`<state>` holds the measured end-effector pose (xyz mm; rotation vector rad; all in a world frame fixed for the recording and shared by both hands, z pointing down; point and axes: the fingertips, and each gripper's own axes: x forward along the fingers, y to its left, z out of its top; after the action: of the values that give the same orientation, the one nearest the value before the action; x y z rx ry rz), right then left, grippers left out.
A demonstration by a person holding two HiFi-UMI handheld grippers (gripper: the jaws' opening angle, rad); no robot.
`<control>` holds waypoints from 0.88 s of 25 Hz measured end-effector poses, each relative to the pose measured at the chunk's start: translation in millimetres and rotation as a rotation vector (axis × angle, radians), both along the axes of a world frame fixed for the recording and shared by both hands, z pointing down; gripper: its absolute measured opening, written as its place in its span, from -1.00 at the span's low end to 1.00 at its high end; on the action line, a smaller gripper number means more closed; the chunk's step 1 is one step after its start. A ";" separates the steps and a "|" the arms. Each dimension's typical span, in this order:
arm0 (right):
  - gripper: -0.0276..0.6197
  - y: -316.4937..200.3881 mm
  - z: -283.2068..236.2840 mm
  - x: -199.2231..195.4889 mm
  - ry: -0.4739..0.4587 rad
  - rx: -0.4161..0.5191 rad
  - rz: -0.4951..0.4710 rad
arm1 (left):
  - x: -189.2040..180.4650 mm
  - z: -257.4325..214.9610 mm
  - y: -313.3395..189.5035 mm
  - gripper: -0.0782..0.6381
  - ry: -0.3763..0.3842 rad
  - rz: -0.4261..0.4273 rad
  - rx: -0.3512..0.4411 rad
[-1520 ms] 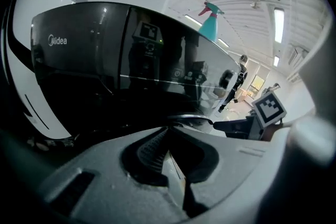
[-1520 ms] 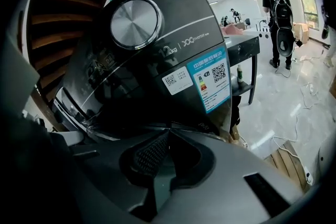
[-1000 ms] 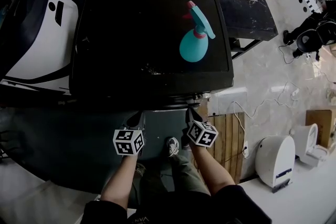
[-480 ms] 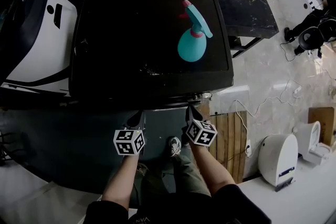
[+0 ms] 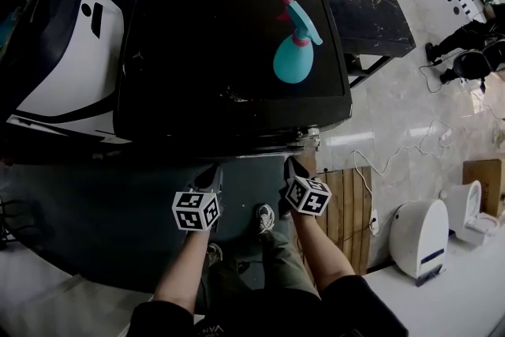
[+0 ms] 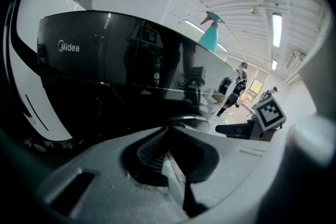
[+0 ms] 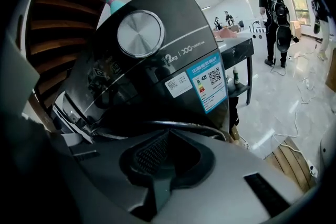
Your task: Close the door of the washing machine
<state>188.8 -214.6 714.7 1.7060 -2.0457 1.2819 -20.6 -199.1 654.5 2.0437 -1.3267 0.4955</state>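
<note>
Both clamped empty, grey left gripper [image 6: 168, 128] and right gripper [image 7: 167, 136]. Only spotting round silver dial [image 7: 139, 33] of glossy black washing machine [image 5: 229, 35] in right gripper view.

Glossy pale floor [image 5: 410, 122], wooden pallet [image 5: 347, 209], dark table [image 5: 371, 12].

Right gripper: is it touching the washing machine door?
Cannot tell. The right gripper view shows the door rim just beyond the shut right gripper, but neither contact nor a gap plainly.
</note>
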 end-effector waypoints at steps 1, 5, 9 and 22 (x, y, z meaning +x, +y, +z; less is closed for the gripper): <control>-0.91 5.9 -3.2 -0.3 -0.001 0.000 0.007 | 0.9 -3.5 3.8 -0.75 0.004 0.012 0.005; -0.91 30.0 -23.0 -0.6 0.032 0.014 0.026 | 5.2 -20.3 19.5 -0.75 0.017 0.072 0.027; -0.91 59.1 -45.7 -3.5 0.049 0.023 0.065 | 6.3 -37.8 39.2 -0.75 0.028 0.129 0.046; -0.91 145.3 -161.5 -41.1 0.141 0.199 0.055 | -21.5 -113.2 130.9 -0.75 0.023 0.308 0.161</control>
<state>147.7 -69.3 553.2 1.8902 -2.1172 0.9676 -42.1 -68.2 541.3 2.3965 -1.0714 0.5104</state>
